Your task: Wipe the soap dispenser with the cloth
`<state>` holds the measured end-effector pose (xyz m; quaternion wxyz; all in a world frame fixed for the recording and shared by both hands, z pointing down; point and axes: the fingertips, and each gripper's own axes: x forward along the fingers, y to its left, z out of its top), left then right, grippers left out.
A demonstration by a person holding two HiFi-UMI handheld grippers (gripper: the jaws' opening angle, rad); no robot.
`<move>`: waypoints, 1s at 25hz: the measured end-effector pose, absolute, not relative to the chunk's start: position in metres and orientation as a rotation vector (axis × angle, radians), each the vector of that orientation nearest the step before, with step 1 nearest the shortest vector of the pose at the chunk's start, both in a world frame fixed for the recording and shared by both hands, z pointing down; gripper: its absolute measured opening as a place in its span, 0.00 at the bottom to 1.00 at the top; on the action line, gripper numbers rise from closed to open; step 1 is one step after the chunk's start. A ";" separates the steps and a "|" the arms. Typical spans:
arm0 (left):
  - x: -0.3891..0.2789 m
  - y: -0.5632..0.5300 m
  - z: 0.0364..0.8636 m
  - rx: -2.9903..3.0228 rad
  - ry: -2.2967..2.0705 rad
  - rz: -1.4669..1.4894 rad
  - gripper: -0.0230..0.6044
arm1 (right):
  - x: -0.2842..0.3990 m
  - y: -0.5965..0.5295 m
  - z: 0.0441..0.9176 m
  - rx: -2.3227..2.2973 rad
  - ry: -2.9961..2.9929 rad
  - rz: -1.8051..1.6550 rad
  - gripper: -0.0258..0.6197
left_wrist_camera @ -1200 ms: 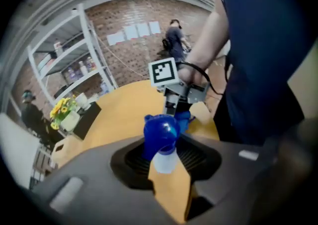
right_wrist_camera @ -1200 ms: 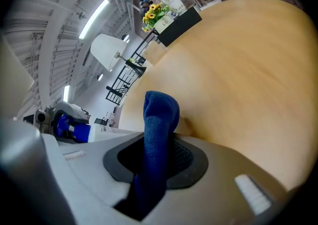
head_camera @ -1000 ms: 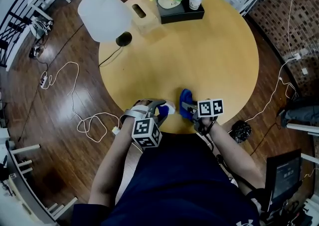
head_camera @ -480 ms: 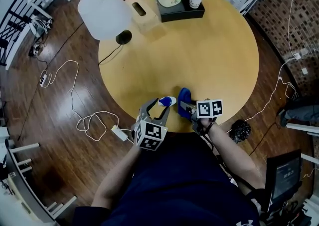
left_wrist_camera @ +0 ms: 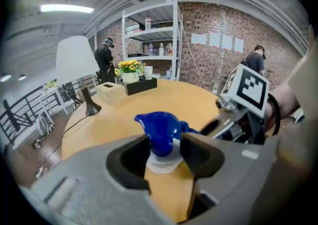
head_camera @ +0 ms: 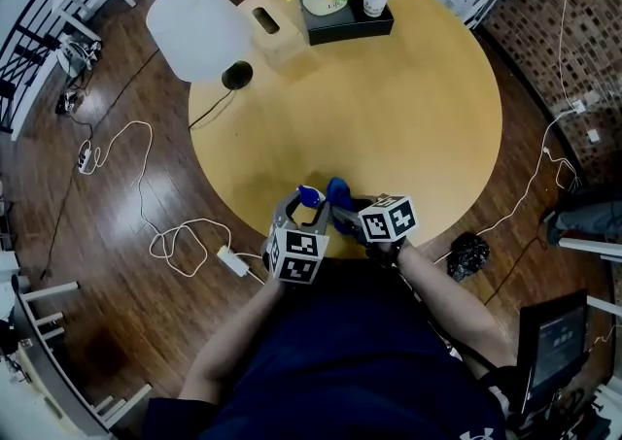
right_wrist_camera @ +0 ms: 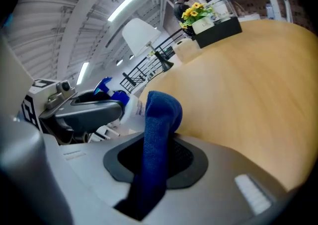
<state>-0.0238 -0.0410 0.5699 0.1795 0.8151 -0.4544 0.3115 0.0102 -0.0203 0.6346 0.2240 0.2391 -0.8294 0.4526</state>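
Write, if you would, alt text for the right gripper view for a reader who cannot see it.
A blue cloth stands pinched between the right gripper's jaws above a wooden table. At left, the left gripper, its jaws closing, holds a white soap dispenser with a blue pump close beside the cloth.

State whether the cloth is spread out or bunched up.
Bunched up: the cloth stands as a narrow folded wad clamped in the right gripper.
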 end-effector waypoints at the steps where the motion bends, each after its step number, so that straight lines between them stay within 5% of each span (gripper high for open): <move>1: -0.025 -0.043 0.569 2.313 -1.296 0.891 0.34 | 0.014 -0.022 0.635 0.690 -2.283 1.284 0.19; 8: -0.025 -0.054 0.565 2.430 -1.280 0.854 0.27 | 0.023 -0.025 0.637 0.740 -2.269 1.367 0.19; 16: -0.104 -0.069 0.579 1.671 -1.209 -0.124 0.26 | 0.014 -0.049 0.597 0.868 -2.355 1.297 0.19; 25: -0.110 -0.047 0.589 1.681 -1.174 -0.199 0.26 | -0.066 -0.059 0.564 0.665 -2.466 1.076 0.19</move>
